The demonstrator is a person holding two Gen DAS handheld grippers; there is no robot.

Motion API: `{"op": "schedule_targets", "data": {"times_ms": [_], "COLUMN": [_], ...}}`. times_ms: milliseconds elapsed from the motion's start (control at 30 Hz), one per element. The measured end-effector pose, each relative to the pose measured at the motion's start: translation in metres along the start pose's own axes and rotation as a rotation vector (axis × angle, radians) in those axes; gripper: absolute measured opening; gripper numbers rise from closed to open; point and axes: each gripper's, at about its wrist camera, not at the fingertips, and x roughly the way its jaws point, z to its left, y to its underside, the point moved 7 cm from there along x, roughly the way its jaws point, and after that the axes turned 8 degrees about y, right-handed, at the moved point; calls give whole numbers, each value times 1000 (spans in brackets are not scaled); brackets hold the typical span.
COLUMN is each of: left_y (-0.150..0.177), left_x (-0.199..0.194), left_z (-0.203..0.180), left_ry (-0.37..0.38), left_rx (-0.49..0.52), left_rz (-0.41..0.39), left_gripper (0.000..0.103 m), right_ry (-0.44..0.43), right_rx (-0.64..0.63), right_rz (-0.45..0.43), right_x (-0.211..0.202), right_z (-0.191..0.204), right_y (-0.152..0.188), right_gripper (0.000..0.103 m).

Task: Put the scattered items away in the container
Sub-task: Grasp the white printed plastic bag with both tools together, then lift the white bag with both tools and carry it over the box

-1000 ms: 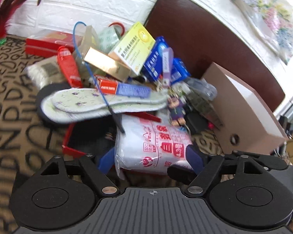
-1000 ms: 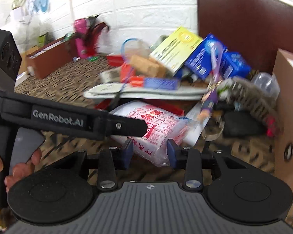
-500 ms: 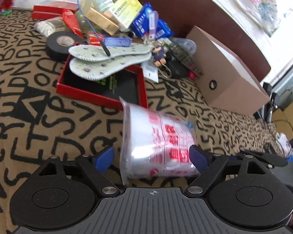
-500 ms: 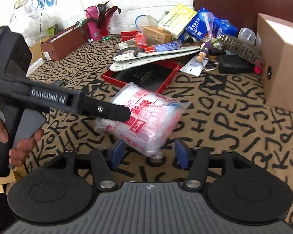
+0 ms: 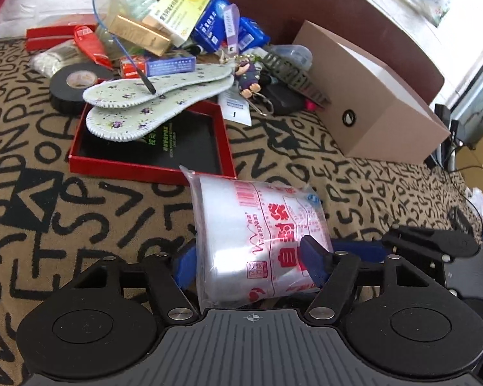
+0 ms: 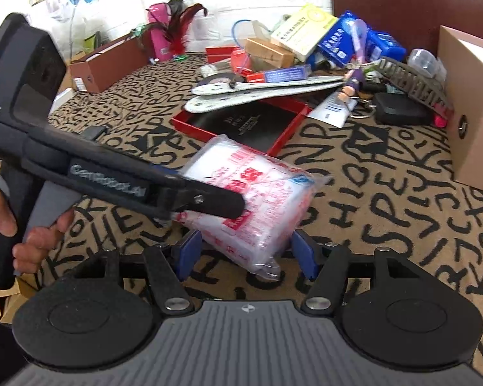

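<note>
Left gripper (image 5: 251, 262) clamped on plastic packet (image 5: 260, 238), level, near red tray (image 5: 151, 169); right gripper (image 6: 246, 254) spread apart beneath.

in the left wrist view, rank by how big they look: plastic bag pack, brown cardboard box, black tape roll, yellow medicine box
1. brown cardboard box
2. plastic bag pack, though it sits close to the camera in the left gripper, so its true rank is unsure
3. and 4. black tape roll and yellow medicine box look alike

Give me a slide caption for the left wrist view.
Left gripper clamps a plastic packet above the patterned cloth, clutter pile behind.
</note>
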Motion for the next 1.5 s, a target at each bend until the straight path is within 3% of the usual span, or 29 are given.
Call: {"op": "schedule_targets", "data": {"times_ms": [67,133,167,200,400,533,700,900,1067,1300,1500], "left_y": [1,2,1,1,1,0,-1,-10,-41,-109,-177], "left_x": [1,2,2,2,6,12,12,8,9,22,52], "left_z": [1,-2,-3,-4,-3,-7,-15,-43,-87,-153,-195], "left_ry": [5,6,2,-2,6,-29,-75,-29,32,117,186], "left_rx": [2,18,26,32,36,66,69,91,172,271,264], "left_rz": [-2,7,11,14,13,11,17,12,-44,-136,-180], "left_gripper": [82,71,70,70,82,78,75,74,73,73,73], "right_ry": [6,1,-6,-17,-31,-18,-7,15,96,232,315], "right_rx": [14,14,9,1,8,6,30,63,65,42,28], "right_rz": [3,1,0,-1,7,-10,-20,-50,-143,-285,-355], "right_x": [2,5,5,5,8,15,9,-21,-58,-102,-118], "right_z": [-4,-4,-2,0,1,2,0,-18,-45,-97,-156], "right_y": [1,1,0,0,0,-1,-2,-3,-21,-64,-111], "right_gripper": [67,67,61,56,61,64,55,49,49,49,49]}}
